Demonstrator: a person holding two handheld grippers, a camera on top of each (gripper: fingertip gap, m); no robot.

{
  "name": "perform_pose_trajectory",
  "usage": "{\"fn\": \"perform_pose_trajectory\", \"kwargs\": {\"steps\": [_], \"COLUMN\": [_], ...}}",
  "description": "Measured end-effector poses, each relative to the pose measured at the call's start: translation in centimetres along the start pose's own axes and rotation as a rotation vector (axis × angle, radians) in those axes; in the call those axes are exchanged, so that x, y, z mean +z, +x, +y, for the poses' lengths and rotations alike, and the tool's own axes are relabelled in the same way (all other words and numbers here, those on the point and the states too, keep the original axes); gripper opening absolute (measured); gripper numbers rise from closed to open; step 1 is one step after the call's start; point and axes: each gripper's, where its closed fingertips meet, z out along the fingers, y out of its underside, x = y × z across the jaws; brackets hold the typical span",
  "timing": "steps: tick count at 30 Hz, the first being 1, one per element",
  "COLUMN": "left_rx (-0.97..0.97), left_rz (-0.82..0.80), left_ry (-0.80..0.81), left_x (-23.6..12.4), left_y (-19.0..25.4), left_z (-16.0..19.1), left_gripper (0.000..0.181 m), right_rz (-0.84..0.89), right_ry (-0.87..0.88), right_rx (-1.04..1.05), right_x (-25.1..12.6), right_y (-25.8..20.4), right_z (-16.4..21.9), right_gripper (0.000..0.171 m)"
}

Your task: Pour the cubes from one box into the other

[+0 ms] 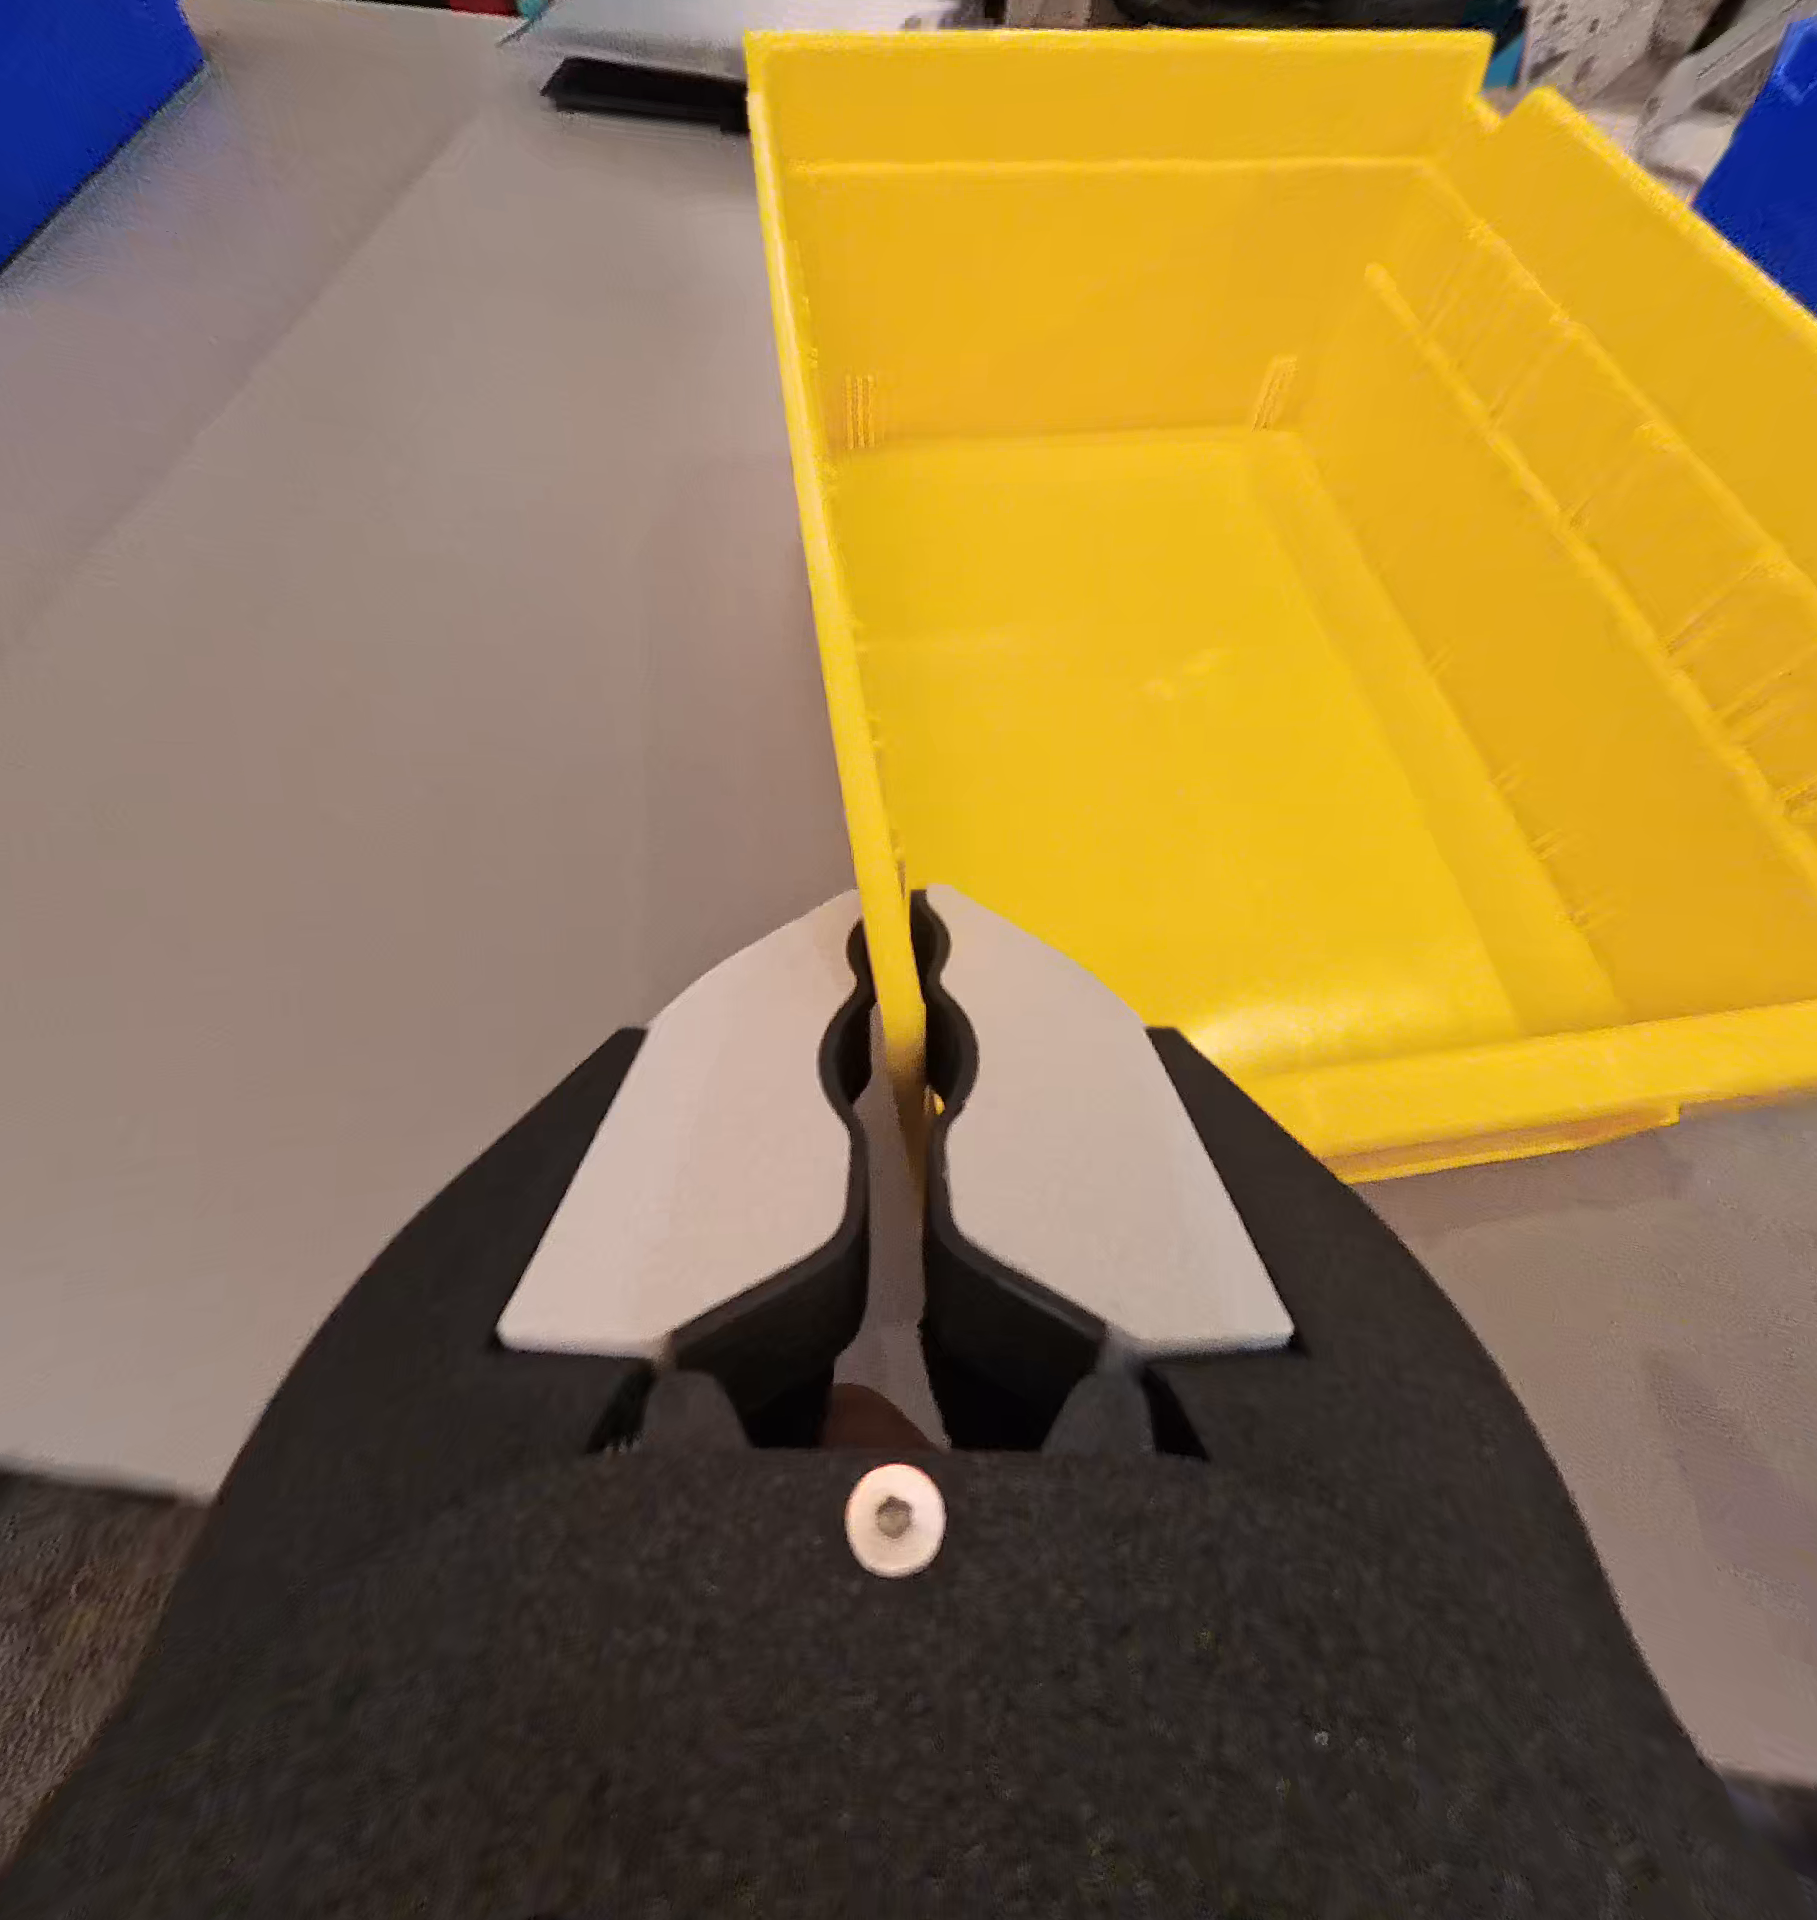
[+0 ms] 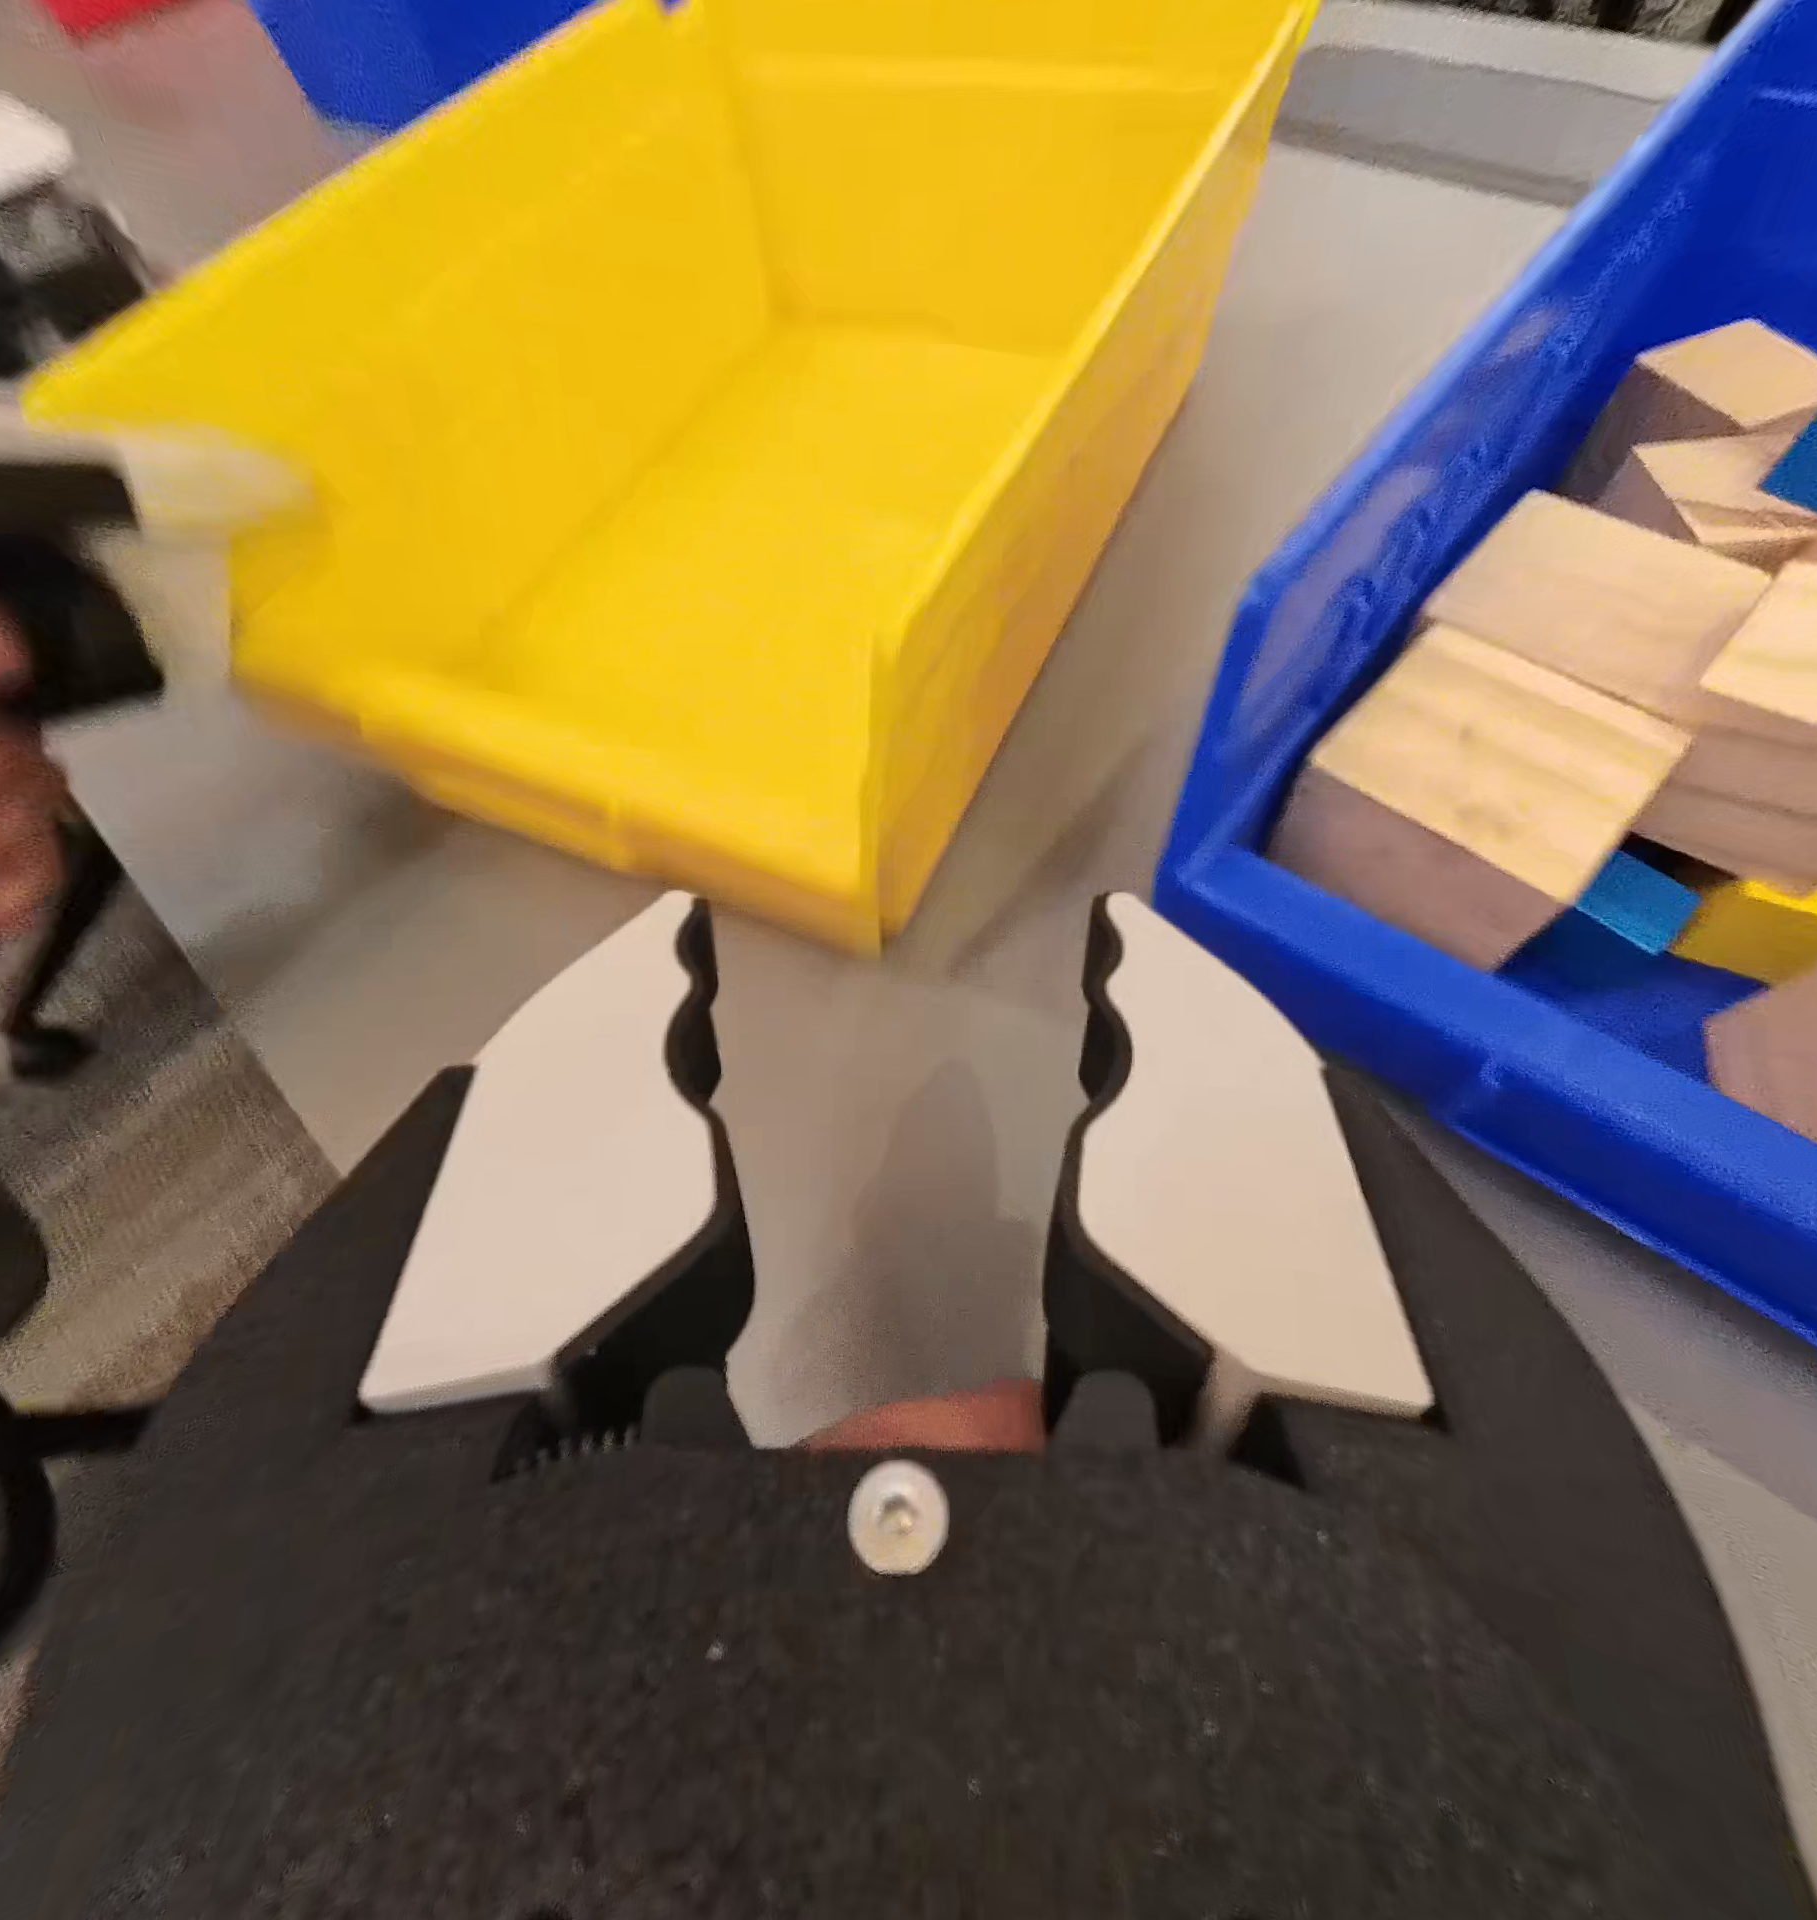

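Left claw [image 1: 896, 997] on yellow box [image 1: 1247, 727] (empty)

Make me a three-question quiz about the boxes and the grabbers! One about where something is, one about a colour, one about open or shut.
1. Where are the wooden cubes?
A. In the blue box
B. In the yellow box
C. On the floor

2. What colour is the empty box?
A. Red
B. Green
C. Yellow

3. How is the right gripper?
A. Shut on a cube
B. Open, holding nothing
C. Shut on the blue box

Answers:
1. A: the cubes lie piled inside the blue box, seen in the right wrist view.
2. C: the yellow box has a bare floor, and the left gripper pinches its side wall.
3. B: the right gripper has its fingers spread wide over the grey table, with nothing between them.
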Motion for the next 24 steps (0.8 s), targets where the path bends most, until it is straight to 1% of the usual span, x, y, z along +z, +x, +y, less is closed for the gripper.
{"fn": "perform_pose_trajectory", "kwargs": {"steps": [2,3,4,5,6,7,9,11,12,14,17,19,20,22,24], "left_rx": [-0.023,-0.028,-0.032,-0.037,-0.043,-0.043,-0.049,-0.094,-0.073,0.008,0.120,0.165,0.188,0.228,0.277], "left_rz": [-0.008,-0.013,-0.015,-0.021,-0.036,-0.041,-0.012,0.018,0.013,0.007,0.041,0.084,0.119,0.202,0.300], "left_ry": [0.006,0.008,0.011,0.016,0.025,0.034,0.065,0.112,0.146,0.266,0.447,0.527,0.543,0.530,0.480], "left_x": [-2.1,-3.2,-4.1,-5.0,-5.8,-6.6,-7.1,-7.1,-7.3,-8.4,-10.3,-10.7,-10.4,-9.0,-6.9], "left_y": [0.3,0.4,0.6,0.8,0.8,0.9,1.0,1.3,1.7,3.7,9.3,14.6,17.8,25.1,33.5], "left_z": [1.4,2.0,2.5,3.0,3.5,3.8,3.9,2.2,0.6,-4.1,-12.2,-16.7,-18.3,-19.7,-18.8], "left_gripper": [0.005,0.005,0.005,0.005,0.005,0.005,0.006,0.006,0.005,0.004,0.004,0.004,0.004,0.004,0.005], "right_rz": [0.035,0.076,0.087,0.061,0.079,0.101,0.136,0.188,0.218,0.281,0.364,0.440,0.486,0.573,0.690], "right_ry": [0.048,0.036,0.008,-0.019,-0.013,0.000,0.020,0.063,0.089,0.177,0.342,0.428,0.453,0.469,0.426], "right_rx": [0.009,0.000,0.003,0.015,0.039,0.035,-0.020,-0.110,-0.124,-0.117,-0.087,-0.047,-0.015,0.061,0.129], "right_x": [0.8,1.3,1.6,1.6,1.1,0.7,-0.1,-1.1,-1.8,-4.1,-8.8,-12.4,-14.5,-18.8,-23.0], "right_y": [-0.8,-0.8,-1.2,-2.0,-2.0,-1.9,-2.1,-1.8,-1.4,0.5,5.2,9.7,12.5,18.5,25.5], "right_z": [-0.9,-0.8,-0.3,0.2,0.2,0.1,-0.2,-1.6,-2.7,-5.7,-10.9,-13.5,-14.2,-13.8,-11.6], "right_gripper": [0.068,0.065,0.049,0.026,0.016,0.010,0.008,0.008,0.008,0.007,0.008,0.007,0.006,0.005,0.004]}}
